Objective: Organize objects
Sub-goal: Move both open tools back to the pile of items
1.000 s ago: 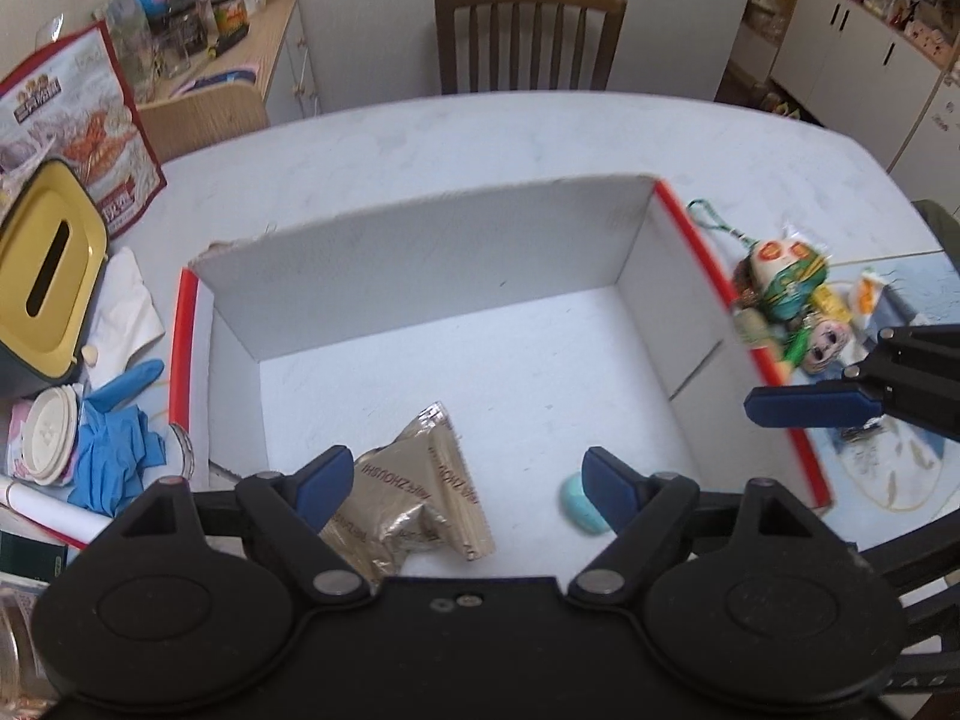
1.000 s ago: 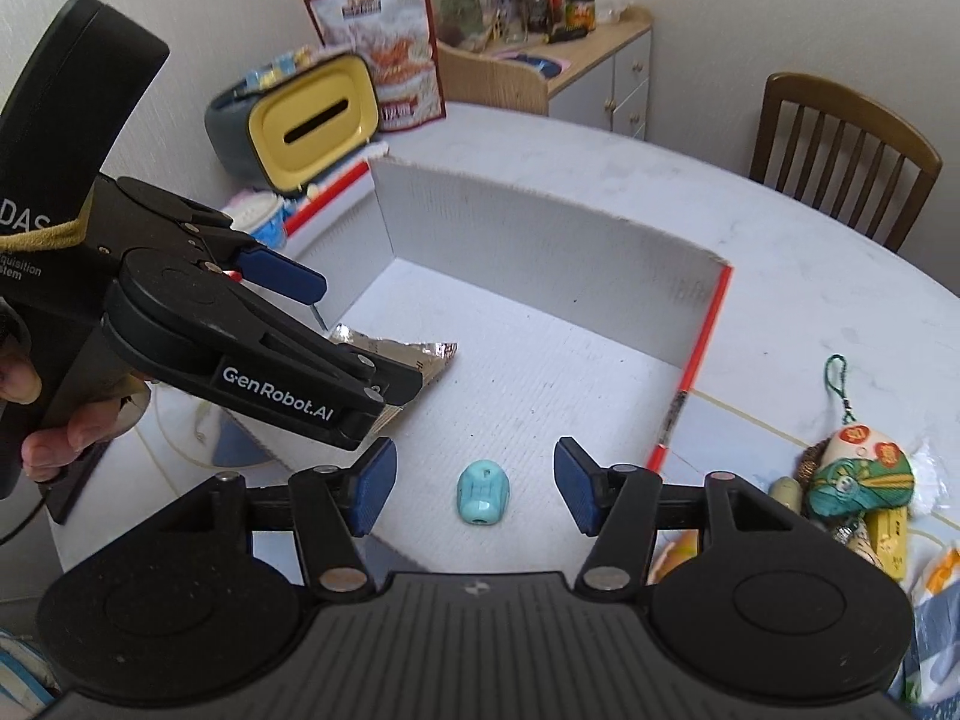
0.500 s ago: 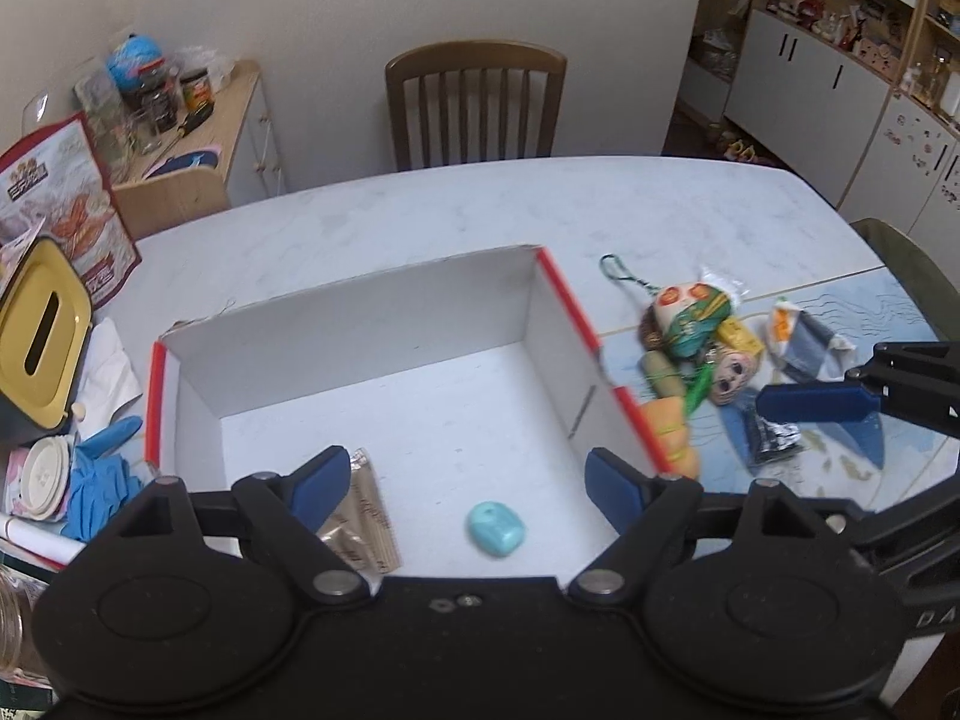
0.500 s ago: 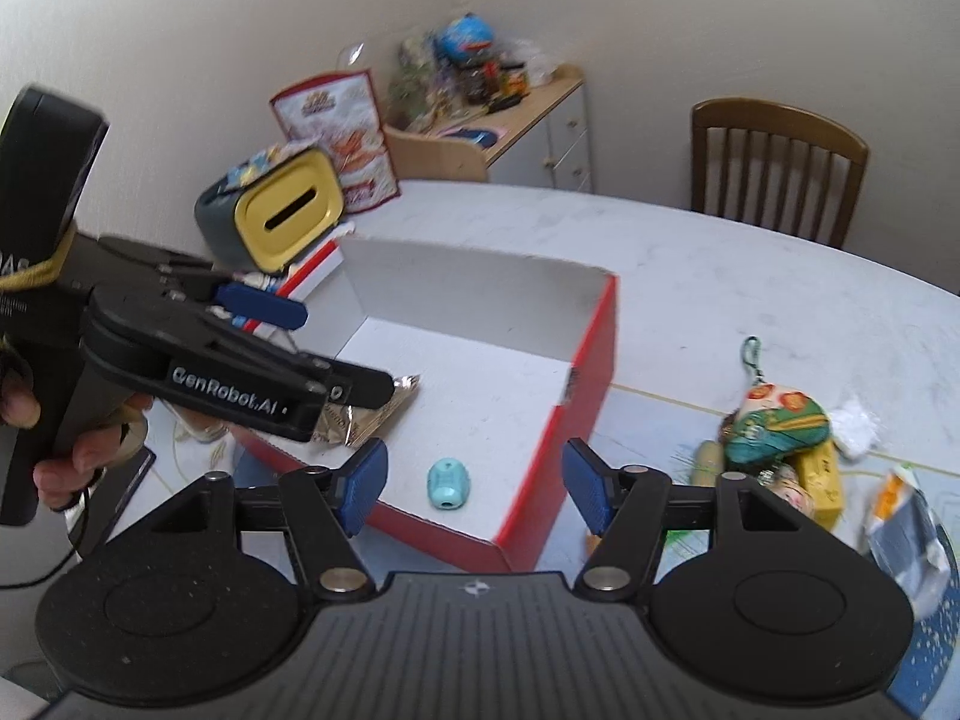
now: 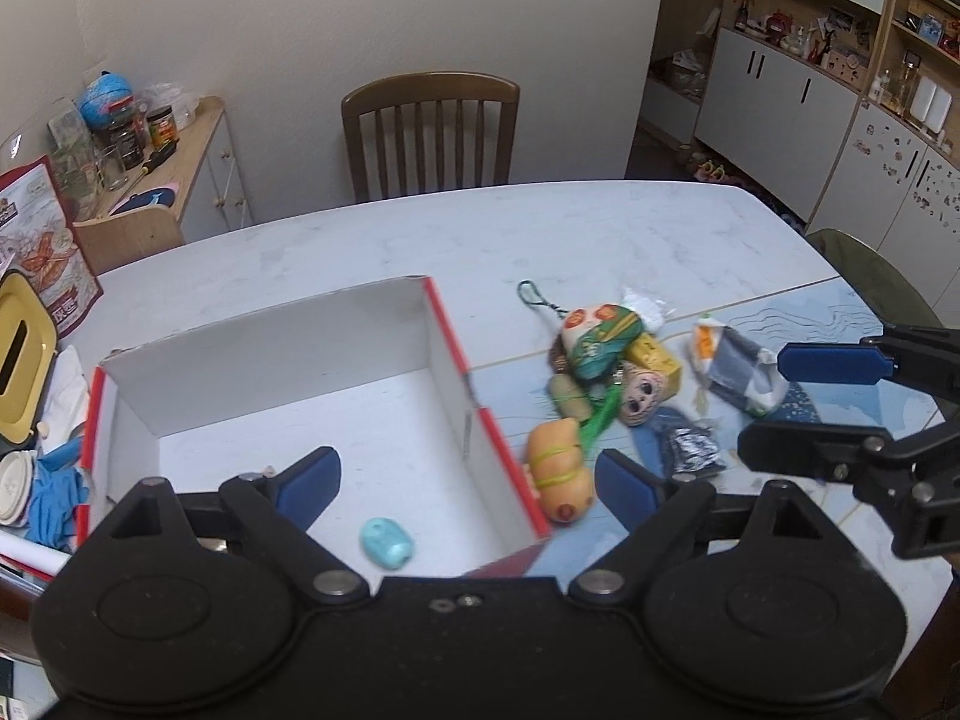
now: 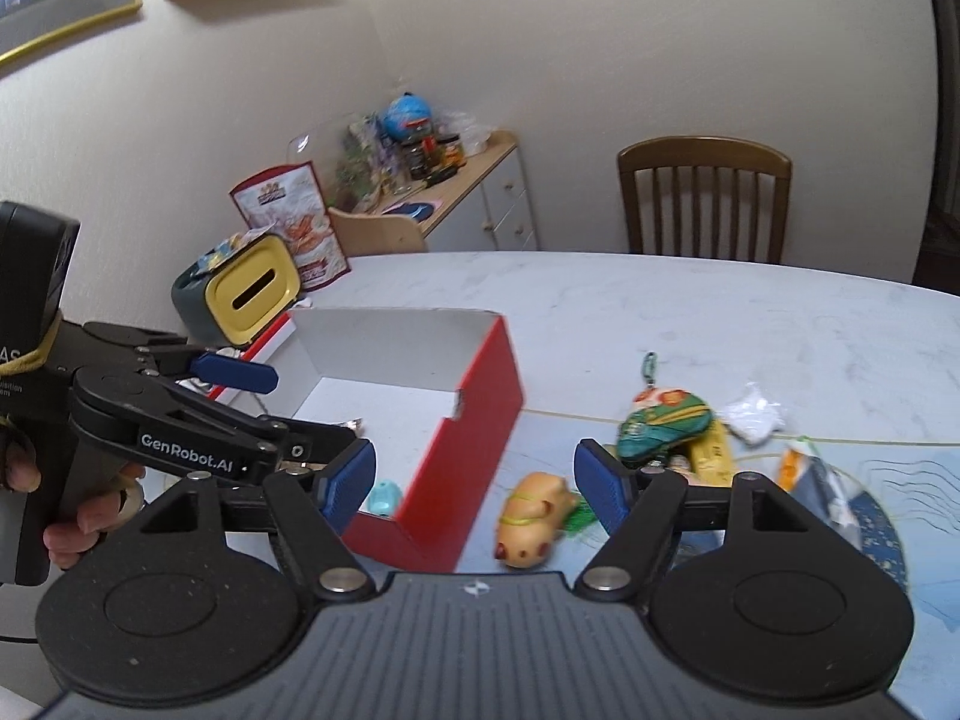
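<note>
Toys [image 5: 606, 372] lie in a loose heap on a white table [image 5: 540, 234], just right of an open box [image 5: 444, 348] with red outer walls and a white inside. Both grippers hover above the table with jaws spread wide and nothing between them.

From its own camera, the left gripper [image 5: 468, 483] hangs over the box's near right corner. One blue fingertip [image 5: 309, 477] sits above the box floor, the other above the table outside the box wall. A small teal bead [image 5: 387, 543] lies on the box floor, near that corner. In the right camera, a person's hand [image 6: 72, 516] grips the left gripper's handle.

The right gripper [image 6: 474, 480], seen from its own camera, hangs just right of the box's red wall. Between its blue pads, lower down on the table, lies an orange pig [image 6: 531, 519] wrapped in a yellow band, beside something green. From the left camera the right gripper enters at the right edge, above the heap's right side.

The heap also holds a green and red pouch [image 5: 600, 333] on a green cord, a yellow block [image 5: 654, 357], a round doll face [image 5: 642, 396], a crumpled silver wrapper [image 5: 690, 450] and a grey and white packet [image 5: 735, 372]. Part of the heap rests on a blue patterned mat [image 5: 840, 324].

Left of the box stand a yellow-lidded bin [image 6: 252, 291] and a red snack bag [image 6: 297, 225], with blue gloves [image 5: 54, 495] near the table edge. A wooden chair [image 5: 429, 135] stands at the far side, and a cluttered cabinet [image 5: 198, 174] sits against the wall.
</note>
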`<act>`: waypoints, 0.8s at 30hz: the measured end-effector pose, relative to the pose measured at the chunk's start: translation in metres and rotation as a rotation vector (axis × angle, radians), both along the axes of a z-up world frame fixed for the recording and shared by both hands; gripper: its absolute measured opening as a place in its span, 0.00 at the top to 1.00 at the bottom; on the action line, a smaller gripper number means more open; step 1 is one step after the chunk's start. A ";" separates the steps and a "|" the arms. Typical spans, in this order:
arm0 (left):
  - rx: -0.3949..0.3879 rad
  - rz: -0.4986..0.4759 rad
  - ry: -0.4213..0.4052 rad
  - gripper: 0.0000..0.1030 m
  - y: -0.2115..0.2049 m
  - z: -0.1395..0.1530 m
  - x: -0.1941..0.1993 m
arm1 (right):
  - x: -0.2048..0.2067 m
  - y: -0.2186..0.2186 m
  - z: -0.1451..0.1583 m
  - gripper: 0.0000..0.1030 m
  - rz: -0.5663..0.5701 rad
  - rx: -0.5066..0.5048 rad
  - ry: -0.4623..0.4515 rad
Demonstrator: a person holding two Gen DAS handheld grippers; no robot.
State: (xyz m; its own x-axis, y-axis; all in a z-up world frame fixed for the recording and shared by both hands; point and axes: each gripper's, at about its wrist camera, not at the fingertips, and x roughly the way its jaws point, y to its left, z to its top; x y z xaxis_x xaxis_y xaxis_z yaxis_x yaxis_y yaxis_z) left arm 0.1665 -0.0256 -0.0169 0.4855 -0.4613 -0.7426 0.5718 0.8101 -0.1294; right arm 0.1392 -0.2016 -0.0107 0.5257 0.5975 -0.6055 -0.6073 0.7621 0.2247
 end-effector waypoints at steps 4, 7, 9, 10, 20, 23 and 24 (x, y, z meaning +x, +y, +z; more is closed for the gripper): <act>-0.009 0.004 -0.006 0.08 -0.014 0.001 -0.011 | 0.000 -0.024 0.000 0.23 -0.017 0.014 -0.008; -0.014 0.006 -0.010 0.04 -0.024 0.001 -0.017 | 0.003 -0.041 -0.001 0.21 -0.030 0.019 -0.011; -0.016 0.013 -0.018 0.01 -0.031 0.002 -0.021 | 0.005 -0.053 -0.002 0.20 -0.042 0.021 -0.017; -0.016 0.015 -0.021 0.01 -0.035 0.002 -0.023 | 0.006 -0.059 -0.002 0.20 -0.049 0.021 -0.020; -0.025 0.026 -0.027 0.01 -0.072 -0.008 -0.036 | 0.028 -0.122 -0.015 0.17 -0.134 0.002 -0.027; -0.020 0.040 -0.025 0.01 -0.084 -0.015 -0.038 | 0.035 -0.136 -0.023 0.17 -0.145 -0.014 -0.016; -0.019 0.044 -0.022 0.01 -0.088 -0.018 -0.039 | 0.037 -0.139 -0.026 0.17 -0.147 -0.018 -0.013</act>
